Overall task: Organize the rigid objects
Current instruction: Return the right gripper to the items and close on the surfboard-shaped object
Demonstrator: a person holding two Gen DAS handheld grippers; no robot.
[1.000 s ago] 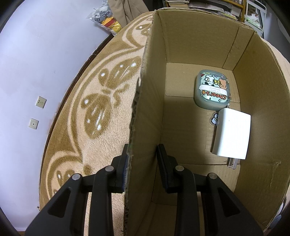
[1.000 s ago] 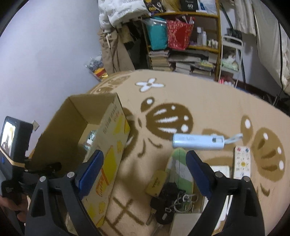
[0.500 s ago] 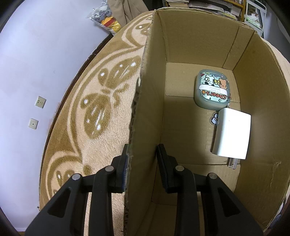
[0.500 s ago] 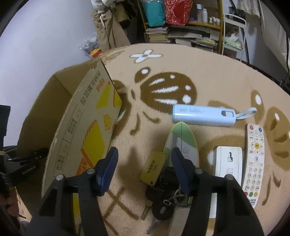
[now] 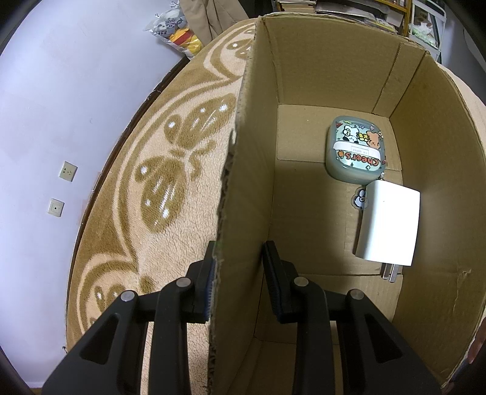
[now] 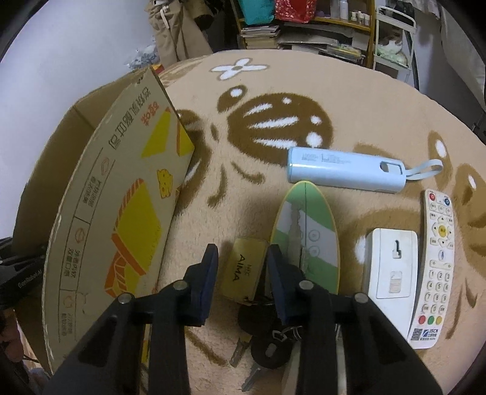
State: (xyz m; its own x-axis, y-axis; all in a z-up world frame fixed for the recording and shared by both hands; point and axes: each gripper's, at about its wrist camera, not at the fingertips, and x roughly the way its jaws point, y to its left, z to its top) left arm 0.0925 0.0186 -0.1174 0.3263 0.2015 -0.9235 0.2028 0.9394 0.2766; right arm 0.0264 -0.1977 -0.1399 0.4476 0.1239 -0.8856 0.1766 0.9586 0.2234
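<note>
A beige carpet (image 5: 170,212) with brown insect motifs is seen against a pale wall in the left wrist view. The near wall of a cardboard box (image 5: 243,188) is clamped by the left gripper (image 5: 238,267), with one finger outside and one inside, the jaws nearly closed on the cardboard. Ahead of the jaws and to their right, on the box floor, a green cartoon-printed case (image 5: 355,155) and a white charger (image 5: 387,226) are seen, just beside each other.

In the right wrist view, the same carpet is backed by cluttered shelves (image 6: 319,24). The right gripper (image 6: 241,267) is held low over a gold key tag (image 6: 244,267), which lies between jaws that have just been closing; contact with the pads cannot be told. Keys (image 6: 267,343) lie beneath the fingers. To the right of the jaws a green striped board (image 6: 306,224), a white device (image 6: 391,267) and a white remote (image 6: 434,267) are laid out, and ahead a pale blue power bank (image 6: 346,170). The box is seen left of the jaws.
</note>
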